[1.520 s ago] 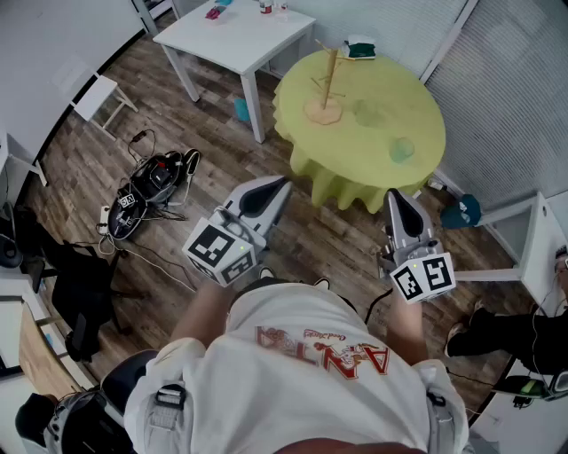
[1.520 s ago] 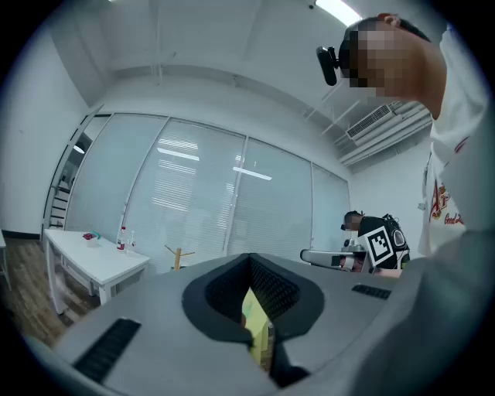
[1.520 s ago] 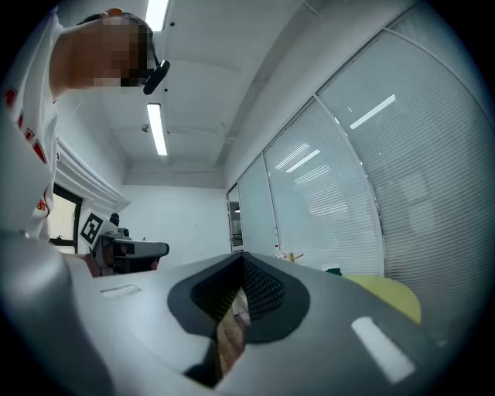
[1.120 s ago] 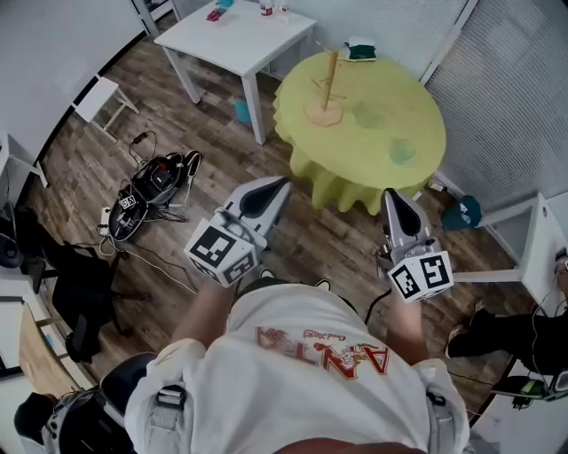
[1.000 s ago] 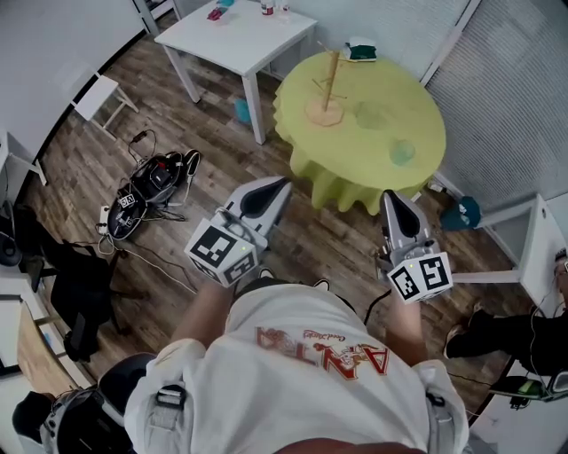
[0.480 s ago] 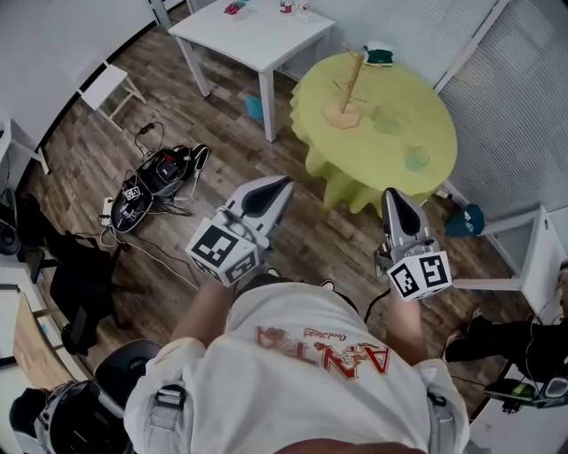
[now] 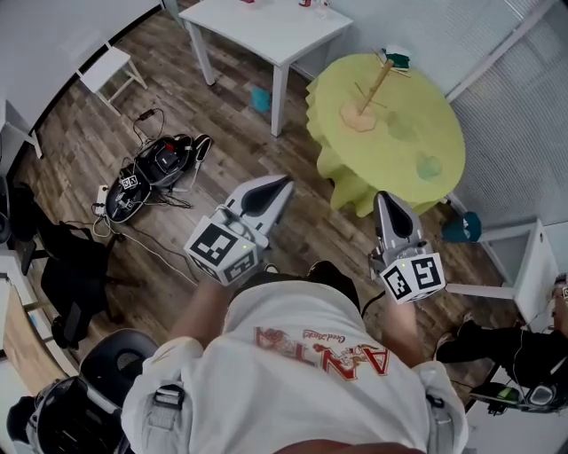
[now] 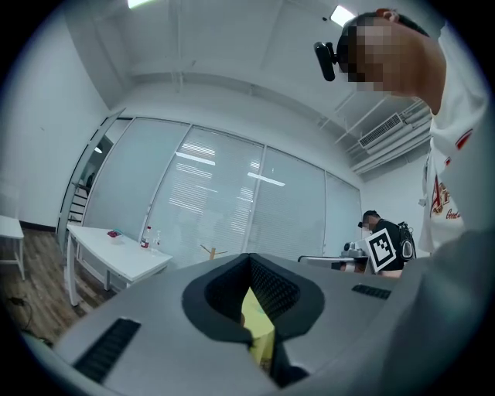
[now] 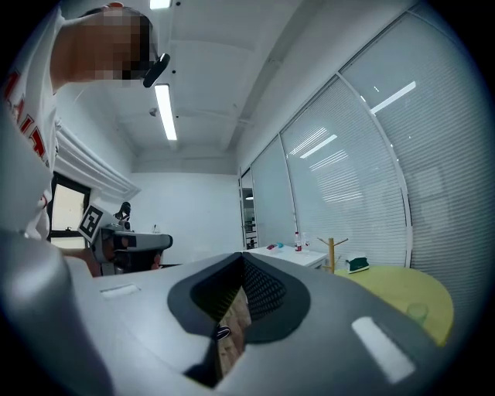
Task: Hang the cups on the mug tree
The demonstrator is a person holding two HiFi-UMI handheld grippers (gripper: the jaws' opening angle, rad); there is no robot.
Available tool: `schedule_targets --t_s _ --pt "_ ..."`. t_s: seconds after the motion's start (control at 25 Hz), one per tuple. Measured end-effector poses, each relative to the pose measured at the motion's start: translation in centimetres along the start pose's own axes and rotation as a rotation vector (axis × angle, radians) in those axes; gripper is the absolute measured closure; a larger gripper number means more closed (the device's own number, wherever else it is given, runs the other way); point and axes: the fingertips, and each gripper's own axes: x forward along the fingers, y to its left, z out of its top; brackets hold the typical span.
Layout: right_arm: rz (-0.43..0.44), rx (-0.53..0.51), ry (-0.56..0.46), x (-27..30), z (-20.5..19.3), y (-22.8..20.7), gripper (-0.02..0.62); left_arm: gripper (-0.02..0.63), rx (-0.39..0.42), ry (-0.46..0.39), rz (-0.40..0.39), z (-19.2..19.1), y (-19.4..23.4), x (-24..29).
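The wooden mug tree (image 7: 366,105) stands at the far side of a round table with a yellow cloth (image 7: 355,168). Two pale green see-through cups (image 7: 429,166) (image 7: 398,127) sit on the cloth to its right. My left gripper (image 7: 271,188) and right gripper (image 7: 388,202) are held in front of my body over the wood floor, well short of the table, both shut and empty. The left gripper view shows its jaws (image 8: 251,298) together, with the mug tree (image 8: 210,252) far off. The right gripper view shows its jaws (image 9: 240,298) together, the mug tree (image 9: 332,254) and one cup (image 9: 418,312).
A white table (image 7: 266,22) stands left of the round one. A pile of cables and gear (image 7: 151,173) lies on the floor at left, with a white chair (image 7: 102,71) behind it. A teal thing (image 7: 461,228) lies by a white frame; a person (image 7: 515,341) sits at right.
The view has swung, so the round table now sits farther right and a little nearer. Both grippers stay shut in front of my body; the right one has drifted slightly left.
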Motion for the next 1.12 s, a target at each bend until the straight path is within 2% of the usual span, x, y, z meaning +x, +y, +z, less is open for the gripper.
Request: schedule_targets --t_s 0.2,0.48,0.72,0.92,1.12 --pt "-0.004 0.016 0.004 2.5 0.0 -1.8 0.594 0.597 -0.011 0.007 0.008 -0.4 2.2 1.7" --pt "0.019 0.05 0.0 7.5 -0.5 -6.9 0.594 0.597 0.003 0.032 0.036 -0.3 5.9 6.8" --pt "-0.014 0.047 -0.043 11.6 1.0 -15.2 0.594 0.597 0.027 0.045 0.033 0.3 9.2 15.1" --pt "-0.075 0.091 -0.064 13.0 1.3 -22.6 0.594 0.597 0.032 0.086 0.013 0.0 10.6 21.7" --pt "-0.128 0.157 -0.058 14.5 0.2 -27.9 0.594 0.597 0.04 0.104 -0.016 0.4 11.5 27.2"
